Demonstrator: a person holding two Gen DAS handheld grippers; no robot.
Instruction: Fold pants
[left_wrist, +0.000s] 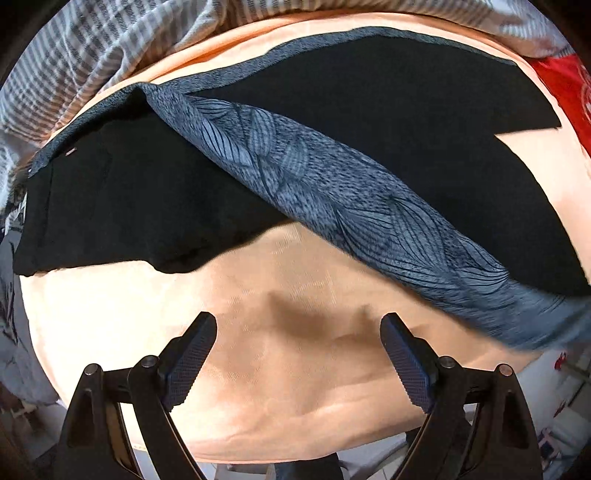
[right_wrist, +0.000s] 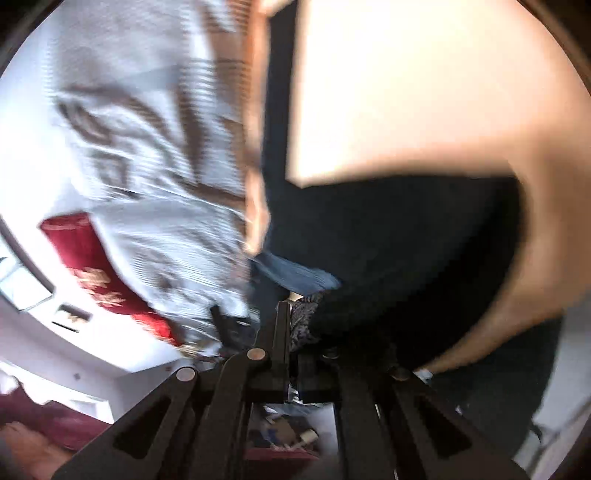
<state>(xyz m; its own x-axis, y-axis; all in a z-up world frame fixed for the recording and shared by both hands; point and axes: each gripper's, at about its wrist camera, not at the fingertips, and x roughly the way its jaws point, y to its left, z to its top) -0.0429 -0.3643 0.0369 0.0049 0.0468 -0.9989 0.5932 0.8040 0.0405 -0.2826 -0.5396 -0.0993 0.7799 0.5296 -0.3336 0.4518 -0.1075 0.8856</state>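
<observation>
The soft, floppy pants (left_wrist: 369, 122) are pinched at a leg end by the right tool (right_wrist: 306, 325) – best held at edges – while the left tool (left_wrist: 297, 332) is spread wide.

Pants (left_wrist: 129, 206) spread across the bed (left_wrist: 295, 387), one leg (left_wrist: 332, 195) slanting over them toward the right. Left tool (left_wrist: 299, 332) hangs above bare sheet just before the pants — jaws apart. Behind them lies a blanket (left_wrist: 74, 62); right tool (right_wrist: 306, 325) grips the pants.
</observation>
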